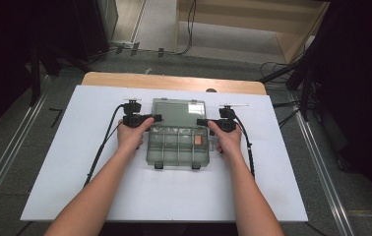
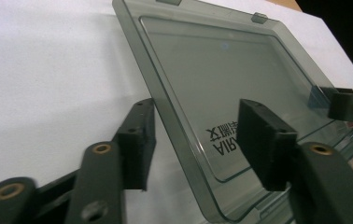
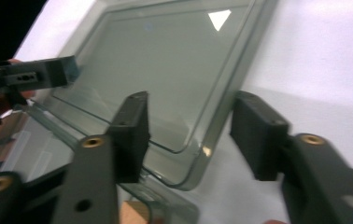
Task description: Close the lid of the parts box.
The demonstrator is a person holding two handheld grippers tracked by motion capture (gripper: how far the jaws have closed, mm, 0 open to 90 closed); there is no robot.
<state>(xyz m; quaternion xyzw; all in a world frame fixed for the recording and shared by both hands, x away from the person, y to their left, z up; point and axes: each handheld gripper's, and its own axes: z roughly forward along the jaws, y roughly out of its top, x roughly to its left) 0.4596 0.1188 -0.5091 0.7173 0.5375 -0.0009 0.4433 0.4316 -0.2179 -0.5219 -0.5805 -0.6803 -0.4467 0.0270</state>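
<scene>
In the centre of the high view, a grey transparent organizer box (image 1: 178,142) lies open on the white table (image 1: 76,147), with its lid (image 1: 179,113) folded back toward the upper part of the frame. The left gripper (image 1: 147,118) is at the left edge of the lid and the right gripper (image 1: 208,122) is at its right edge.

In the left gripper view, the lid edge (image 2: 165,107) passes between the two black jaws, which are half open. I cannot tell if the pads already press it. In the right gripper view, the lid rim (image 3: 221,107) also stands between half-open jaws, and a small gap is visible beside the right pad.
</scene>
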